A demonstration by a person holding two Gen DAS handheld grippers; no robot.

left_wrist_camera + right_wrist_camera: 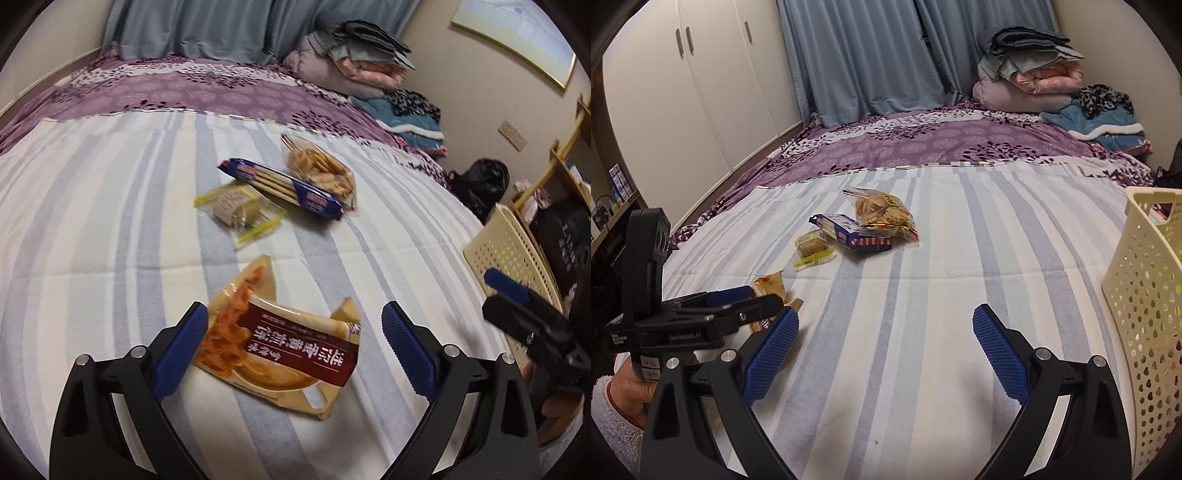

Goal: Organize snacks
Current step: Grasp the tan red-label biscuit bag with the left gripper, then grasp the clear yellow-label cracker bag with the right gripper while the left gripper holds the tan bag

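Here, the left gripper [291,332] stands wide open astride a tan snack packet [280,343] printed with Chinese characters; the right gripper [886,332] is open and empty, and "GenRobot.AI" is legible on the left unit.

"GenROBOT.AI" on left hand-held gripper [768,306] body; "LAWS" partly readable on black bag [565,236].

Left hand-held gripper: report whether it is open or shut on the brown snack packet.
Open. The left hand-held gripper has its blue pads spread wide on either side of the brown snack packet, which lies flat on the striped bedspread.
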